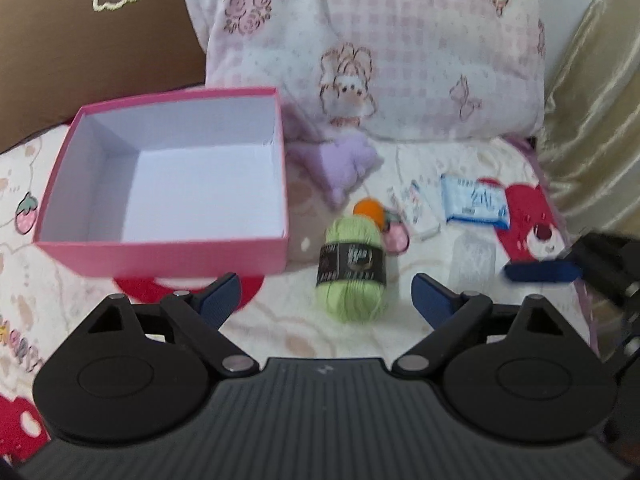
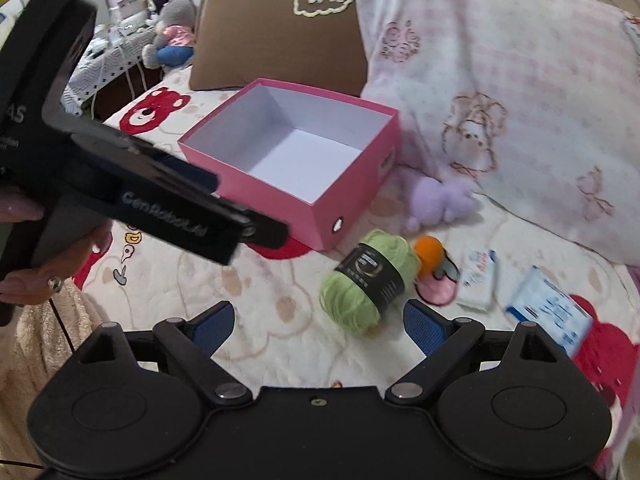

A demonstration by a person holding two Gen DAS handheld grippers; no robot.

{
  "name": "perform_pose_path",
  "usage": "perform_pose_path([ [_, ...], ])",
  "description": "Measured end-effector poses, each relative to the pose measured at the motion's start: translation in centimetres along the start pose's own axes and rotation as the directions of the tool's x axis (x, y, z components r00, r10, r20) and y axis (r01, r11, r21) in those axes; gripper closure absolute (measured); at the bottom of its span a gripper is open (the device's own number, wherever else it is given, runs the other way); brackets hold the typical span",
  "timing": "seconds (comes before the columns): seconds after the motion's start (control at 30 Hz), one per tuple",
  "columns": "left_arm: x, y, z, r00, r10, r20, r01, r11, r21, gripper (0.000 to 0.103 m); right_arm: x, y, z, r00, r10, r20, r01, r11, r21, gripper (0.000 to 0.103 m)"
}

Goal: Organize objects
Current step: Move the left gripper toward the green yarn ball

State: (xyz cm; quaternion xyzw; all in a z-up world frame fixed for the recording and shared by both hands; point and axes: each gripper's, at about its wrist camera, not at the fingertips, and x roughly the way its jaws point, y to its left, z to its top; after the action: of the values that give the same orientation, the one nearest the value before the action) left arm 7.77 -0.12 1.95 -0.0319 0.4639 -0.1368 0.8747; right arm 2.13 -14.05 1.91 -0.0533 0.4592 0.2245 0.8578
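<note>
**Both tools open over the bed, yarn and box ahead**

The left tool (image 1: 326, 294) hangs above the bed (image 1: 432, 320) with its blue pads spread wide and nothing between them. The right tool (image 2: 316, 322) is likewise wide open and holds nothing; in the left wrist view one of its blue pads shows at the right edge.

Just beyond the tips of both tools lies a green yarn skein (image 1: 352, 270) with a black paper band round its middle, resting on its side on the bedspread. Touching its far end is a small orange ball (image 1: 370, 210). Towards the right edge of the bed lie a small white packet (image 2: 478, 278) and, further right, a blue-and-white tissue pack (image 1: 476, 202).

Towards the left of the bed stands an open pink box (image 1: 160, 256) with a white inside, nothing in it. A lilac plush toy (image 1: 340, 164) lies just beside the box's far right corner, against a pink checked pillow (image 1: 400, 40). A brown pillow (image 1: 80, 40) sits at the head of the bed behind the box.
</note>
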Motion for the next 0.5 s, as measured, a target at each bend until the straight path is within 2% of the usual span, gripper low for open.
perform_pose_path([
  [0.07,0.7,-0.2,-0.1,1.0,-0.029,0.005,0.029,1.0,0.003,0.01,1.2,-0.2,-0.5,0.999,0.047,-0.018,-0.047,0.999,-0.022,0.01],
  [0.17,1.8,-0.6,-0.3,0.998,-0.054,0.018,0.054,0.998,0.02,0.01,2.0,-0.4,-1.3,0.999,0.034,0.02,-0.034,0.999,-0.022,0.01],
  [0.23,2.4,-0.8,-0.6,0.998,-0.057,0.028,0.056,0.998,0.024,0.01,2.2,-0.6,-1.7,0.998,0.021,0.061,-0.019,1.0,-0.022,0.009],
  [0.4,3.7,-0.8,-1.2,0.997,-0.065,0.033,0.063,0.997,0.041,0.01,3.2,-0.4,-2.4,0.999,0.021,0.038,-0.019,0.998,-0.066,0.009],
  [0.5,4.6,-0.5,-1.5,0.998,-0.062,0.009,0.062,0.998,0.03,0.011,3.7,-0.3,-2.7,0.996,0.07,0.058,-0.066,0.996,-0.067,0.009],
])
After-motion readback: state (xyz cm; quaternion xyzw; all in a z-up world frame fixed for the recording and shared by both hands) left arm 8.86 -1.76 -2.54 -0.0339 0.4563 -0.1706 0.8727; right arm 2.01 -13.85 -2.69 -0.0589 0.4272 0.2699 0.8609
